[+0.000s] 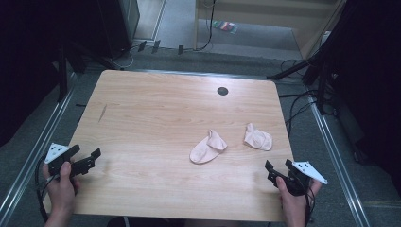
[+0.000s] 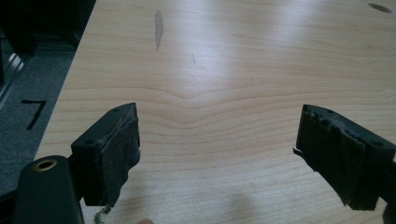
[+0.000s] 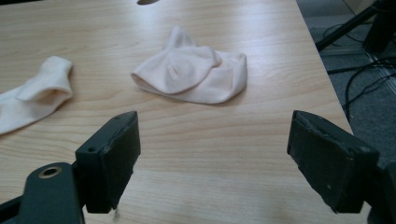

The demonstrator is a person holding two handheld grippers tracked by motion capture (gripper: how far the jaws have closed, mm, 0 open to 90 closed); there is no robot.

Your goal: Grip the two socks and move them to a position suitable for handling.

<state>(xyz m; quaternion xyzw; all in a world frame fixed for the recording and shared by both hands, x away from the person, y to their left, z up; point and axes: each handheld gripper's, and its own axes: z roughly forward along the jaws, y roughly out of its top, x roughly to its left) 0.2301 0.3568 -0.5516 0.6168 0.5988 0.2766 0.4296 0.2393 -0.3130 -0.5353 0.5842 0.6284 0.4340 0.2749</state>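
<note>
Left gripper (image 1: 88, 158) low at near-left table corner, jaws spread wide, nothing between. Right gripper (image 1: 279, 166) near right corner, likewise spread and holding nothing. 2 pale pink cloth socks on light wooden table (image 1: 156, 109): one sock (image 1: 208, 147) centre-right, the other sock (image 1: 257, 137) just ahead of the right gripper, path unobstructed.

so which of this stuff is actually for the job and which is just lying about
For the job:
- left sock
- right sock
- left claw, open
- right claw, open

Lying about:
- dark round hole in the table
- cables on the floor
- coloured packet on the floor
</note>
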